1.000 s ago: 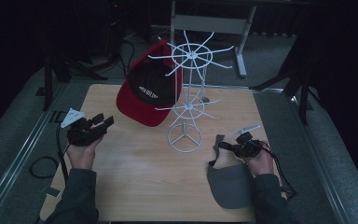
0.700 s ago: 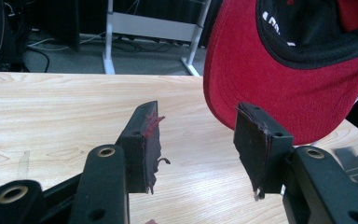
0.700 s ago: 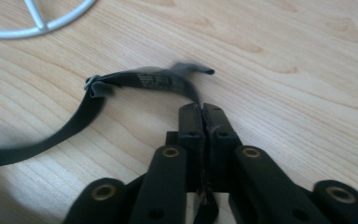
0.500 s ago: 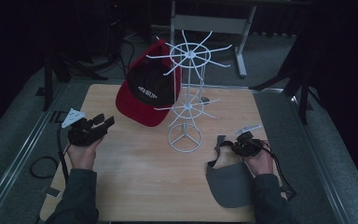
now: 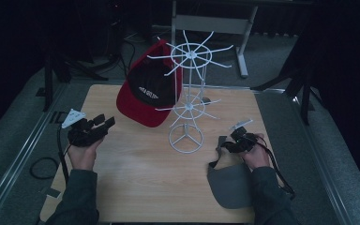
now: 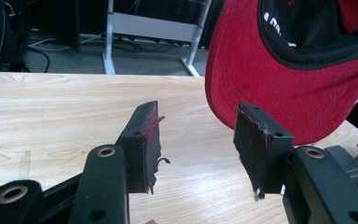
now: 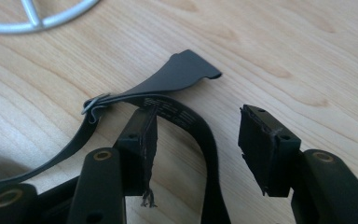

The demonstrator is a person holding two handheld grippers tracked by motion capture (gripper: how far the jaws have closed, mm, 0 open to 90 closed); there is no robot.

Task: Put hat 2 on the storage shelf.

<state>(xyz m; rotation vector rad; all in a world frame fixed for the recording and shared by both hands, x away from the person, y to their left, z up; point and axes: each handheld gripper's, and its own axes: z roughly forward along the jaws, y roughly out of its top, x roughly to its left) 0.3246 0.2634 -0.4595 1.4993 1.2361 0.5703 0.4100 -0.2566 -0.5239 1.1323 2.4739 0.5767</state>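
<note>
Lying between the wide-open right hand-held gripper (image 7: 193, 149) jaws: grey cap (image 5: 229, 185) strap (image 7: 168, 109).

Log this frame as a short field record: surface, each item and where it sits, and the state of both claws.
surface: wooden table
rack: white wire rack, upright near the table's centre
red cap: red cap hanging on the rack's left side
grey cap: grey cap lying on the table at the near right
strap: grey cap's strap lies between the right claw's jaws, ungripped
left claw: left claw open, holding nothing, facing the red cap
right claw: right claw open
</note>
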